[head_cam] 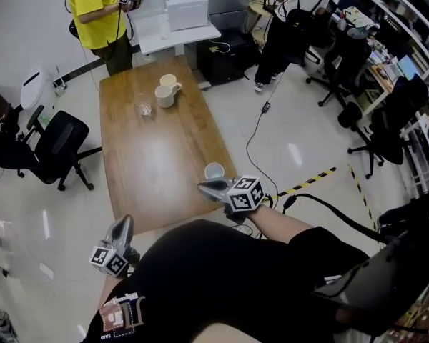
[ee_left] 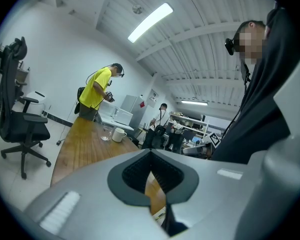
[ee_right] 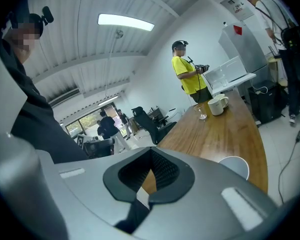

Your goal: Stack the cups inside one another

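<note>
A small white cup (head_cam: 214,171) stands open side up near the right front edge of the wooden table (head_cam: 157,163); the right gripper view shows this cup (ee_right: 235,166) just right of my jaws. At the far end stand a white mug (head_cam: 165,96), a cream cup (head_cam: 169,81) behind it and a clear glass (head_cam: 144,108). My right gripper (head_cam: 213,188) hovers shut and empty just in front of the small cup. My left gripper (head_cam: 120,229) hangs shut and empty off the table's front left corner. The left gripper view shows the mug (ee_left: 119,134) and the glass (ee_left: 106,133) far off.
A person in a yellow shirt (head_cam: 96,13) stands at the table's far end holding grippers. Black office chairs (head_cam: 53,148) sit to the left. A white table with boxes (head_cam: 175,16) is behind. A cable (head_cam: 254,134) and striped floor tape (head_cam: 307,181) lie to the right.
</note>
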### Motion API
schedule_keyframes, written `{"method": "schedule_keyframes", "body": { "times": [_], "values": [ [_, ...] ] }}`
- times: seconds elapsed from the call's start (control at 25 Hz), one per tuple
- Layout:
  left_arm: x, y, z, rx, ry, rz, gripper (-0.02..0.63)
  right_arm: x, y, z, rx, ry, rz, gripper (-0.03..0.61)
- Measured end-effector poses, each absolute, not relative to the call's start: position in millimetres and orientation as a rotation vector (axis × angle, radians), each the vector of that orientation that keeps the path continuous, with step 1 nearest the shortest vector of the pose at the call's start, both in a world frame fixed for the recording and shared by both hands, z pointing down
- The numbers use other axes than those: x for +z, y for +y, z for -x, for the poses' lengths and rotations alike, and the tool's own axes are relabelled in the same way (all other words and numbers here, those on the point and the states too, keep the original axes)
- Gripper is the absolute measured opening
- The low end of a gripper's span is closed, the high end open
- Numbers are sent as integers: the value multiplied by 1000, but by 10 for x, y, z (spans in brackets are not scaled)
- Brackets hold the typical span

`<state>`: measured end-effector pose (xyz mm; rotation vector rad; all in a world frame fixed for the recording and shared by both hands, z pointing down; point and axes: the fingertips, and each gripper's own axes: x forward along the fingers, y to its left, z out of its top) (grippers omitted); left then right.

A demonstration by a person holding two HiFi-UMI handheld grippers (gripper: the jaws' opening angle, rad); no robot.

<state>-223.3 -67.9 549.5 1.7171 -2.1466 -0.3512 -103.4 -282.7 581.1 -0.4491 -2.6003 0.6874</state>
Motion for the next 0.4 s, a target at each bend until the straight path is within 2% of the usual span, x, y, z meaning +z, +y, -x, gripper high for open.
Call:
{"method": "schedule_keyframes", "body": {
  "times": [0.4],
  "values": [
    [5512,-645,2220,-354,-2145,-1707,3,5785,-2785,1040,681,-2609,468,12]
  ]
}}
